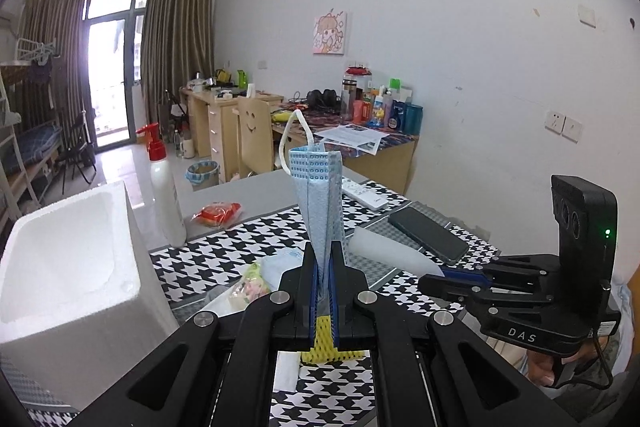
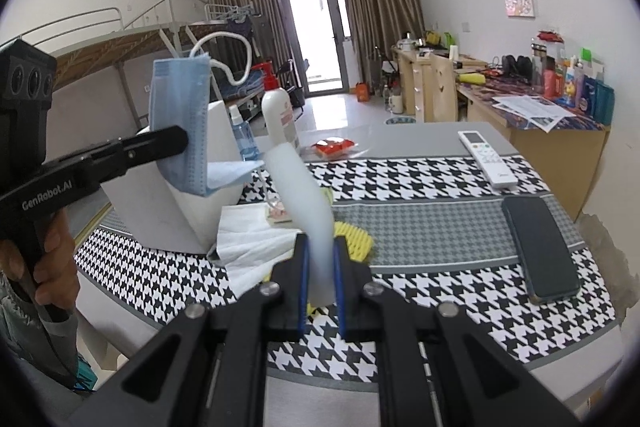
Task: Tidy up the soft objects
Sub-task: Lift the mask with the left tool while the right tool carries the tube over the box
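Left gripper (image 1: 324, 267) clamped on a folded blue face mask (image 1: 318, 195), held upright above the counter (image 1: 248, 187), white ear loop (image 1: 294, 131) arching off its top. Right gripper (image 2: 320, 267) clamped on a white foam sheet (image 2: 300, 199), bent and rising forward from between the fingers. Beneath both, on the houndstooth cloth (image 2: 440, 327): yellow mesh sleeve (image 2: 356, 239), white tissue (image 2: 252, 243), small snack packet (image 1: 250, 285). To the left, white foam box (image 1: 68, 259), open side up. To the right, dark phone (image 2: 538, 247) lying flat, white remote (image 2: 486, 159) just beyond it. Farther back, white spray bottle (image 1: 164, 195) with red top upright, red wrapped packet (image 1: 218, 213) near it on bare grey counter.
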Motion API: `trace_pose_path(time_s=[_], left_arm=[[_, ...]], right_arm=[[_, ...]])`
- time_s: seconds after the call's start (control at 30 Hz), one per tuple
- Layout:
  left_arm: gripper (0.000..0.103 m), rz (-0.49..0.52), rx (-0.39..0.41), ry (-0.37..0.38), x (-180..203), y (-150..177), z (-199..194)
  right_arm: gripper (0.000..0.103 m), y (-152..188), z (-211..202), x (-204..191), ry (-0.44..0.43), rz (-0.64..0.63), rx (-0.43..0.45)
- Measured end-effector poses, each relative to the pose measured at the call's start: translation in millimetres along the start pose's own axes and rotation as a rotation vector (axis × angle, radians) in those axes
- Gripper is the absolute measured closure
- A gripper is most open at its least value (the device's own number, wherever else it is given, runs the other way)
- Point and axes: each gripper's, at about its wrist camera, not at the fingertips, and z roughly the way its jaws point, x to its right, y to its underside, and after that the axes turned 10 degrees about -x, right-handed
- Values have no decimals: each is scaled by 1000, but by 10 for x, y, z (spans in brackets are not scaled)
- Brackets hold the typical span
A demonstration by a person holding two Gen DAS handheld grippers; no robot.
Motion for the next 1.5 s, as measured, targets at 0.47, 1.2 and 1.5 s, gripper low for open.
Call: trace_pose_path(time_s=[0.47, 1.2, 1.5], left_arm=[[98, -57, 36, -114, -171, -67, -239], [98, -127, 146, -218, -755, -79, -802], [98, -170, 181, -286, -1009, -37, -1028]], right_arm=[[89, -273, -45, -288, -14, -16, 55], [89, -634, 69, -913, -100, -111, 105], [89, -784, 157, -1131, -130, -151, 107]])
